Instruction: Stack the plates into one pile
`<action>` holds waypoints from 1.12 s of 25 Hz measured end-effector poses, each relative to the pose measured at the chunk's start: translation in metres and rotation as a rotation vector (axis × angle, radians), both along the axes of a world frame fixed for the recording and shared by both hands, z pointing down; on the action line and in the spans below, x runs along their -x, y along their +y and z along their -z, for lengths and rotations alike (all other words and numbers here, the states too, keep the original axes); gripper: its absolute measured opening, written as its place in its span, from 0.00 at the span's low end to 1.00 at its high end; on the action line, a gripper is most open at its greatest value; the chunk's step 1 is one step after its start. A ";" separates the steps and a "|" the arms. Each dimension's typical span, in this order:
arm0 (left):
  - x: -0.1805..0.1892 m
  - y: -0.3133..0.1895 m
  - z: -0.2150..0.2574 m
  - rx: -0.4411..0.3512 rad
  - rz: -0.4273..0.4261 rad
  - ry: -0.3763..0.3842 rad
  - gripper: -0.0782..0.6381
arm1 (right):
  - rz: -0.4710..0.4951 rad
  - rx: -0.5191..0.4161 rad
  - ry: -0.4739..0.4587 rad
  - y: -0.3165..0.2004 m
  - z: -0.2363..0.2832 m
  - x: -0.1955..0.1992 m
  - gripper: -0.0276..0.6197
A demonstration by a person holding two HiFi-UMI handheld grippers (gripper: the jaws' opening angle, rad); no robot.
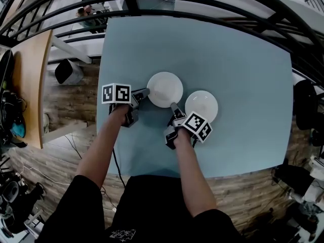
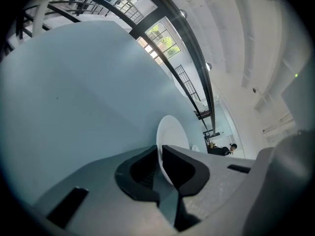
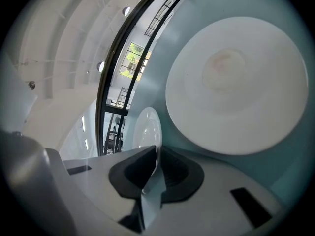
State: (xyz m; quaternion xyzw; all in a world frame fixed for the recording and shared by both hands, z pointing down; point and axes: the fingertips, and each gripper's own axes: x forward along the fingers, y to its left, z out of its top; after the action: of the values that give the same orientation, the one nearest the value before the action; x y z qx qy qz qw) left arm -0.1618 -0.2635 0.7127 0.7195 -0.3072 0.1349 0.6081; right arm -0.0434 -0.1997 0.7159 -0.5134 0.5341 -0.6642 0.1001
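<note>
Two white plates lie side by side on the light blue table (image 1: 238,59). The left plate (image 1: 165,87) is held at its rim from two sides. My left gripper (image 1: 146,92) is shut on its left edge; in the left gripper view the rim of this plate (image 2: 173,136) stands between the dark pads of that gripper (image 2: 160,151). My right gripper (image 1: 173,106) is shut on the same plate's near right edge, seen edge-on as a thin plate (image 3: 146,127) between the jaws of this gripper (image 3: 157,152). The right plate (image 1: 201,105) (image 3: 236,82) lies flat just beside it.
A wooden desk (image 1: 30,80) stands left of the table, with a grey bin (image 1: 68,71) on the plank floor between them. Black railing bars (image 1: 212,4) arc over the far side. The table's near edge (image 1: 202,172) runs close to the person's body.
</note>
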 end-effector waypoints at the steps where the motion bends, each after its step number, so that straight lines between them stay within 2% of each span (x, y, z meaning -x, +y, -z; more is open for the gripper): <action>1: 0.000 0.001 0.001 -0.003 0.004 0.001 0.16 | 0.000 -0.004 0.000 0.001 0.001 0.000 0.09; 13: -0.004 0.016 0.017 -0.016 0.052 0.026 0.16 | 0.044 -0.047 0.018 0.005 0.022 -0.009 0.08; 28: -0.043 0.047 0.035 -0.039 0.009 0.022 0.16 | 0.058 -0.060 0.044 0.034 0.039 -0.049 0.08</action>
State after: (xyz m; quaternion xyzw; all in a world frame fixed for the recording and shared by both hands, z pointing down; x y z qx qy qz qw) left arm -0.1186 -0.2162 0.6774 0.7314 -0.3061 0.1181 0.5978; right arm 0.0058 -0.1659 0.6768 -0.5091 0.5705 -0.6389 0.0845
